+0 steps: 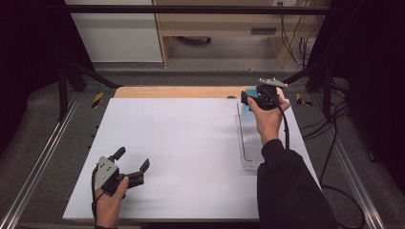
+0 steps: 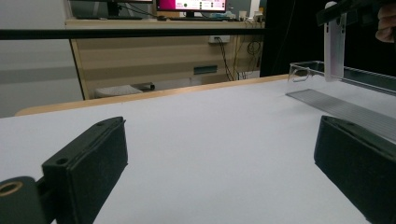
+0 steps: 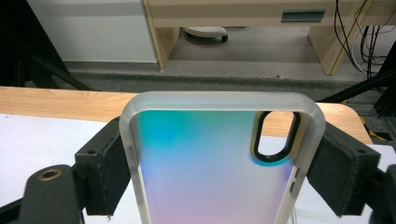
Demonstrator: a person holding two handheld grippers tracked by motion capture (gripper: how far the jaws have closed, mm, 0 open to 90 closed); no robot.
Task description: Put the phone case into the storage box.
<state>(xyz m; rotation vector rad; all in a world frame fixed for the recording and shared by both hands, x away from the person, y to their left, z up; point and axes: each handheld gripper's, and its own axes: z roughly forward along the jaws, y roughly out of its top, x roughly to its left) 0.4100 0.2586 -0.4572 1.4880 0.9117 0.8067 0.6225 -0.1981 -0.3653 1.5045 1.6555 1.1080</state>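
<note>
The right gripper (image 1: 255, 98) is clamped across the two long sides of a phone case (image 3: 219, 163), a frosted shell with a teal-to-pink sheen and an oval camera cut-out. It holds the case up in the air at the far right corner of the surface (image 1: 181, 152), above the far end of a clear ribbed tray (image 1: 249, 138) that lies along the right edge. So the pick-up looks finished: the case is out of the tray and carried. What is left, as I judge it, is setting it down somewhere on the white sheet. The left gripper (image 1: 131, 164) rests near the front left corner, jaws spread wide with nothing between them.
</note>
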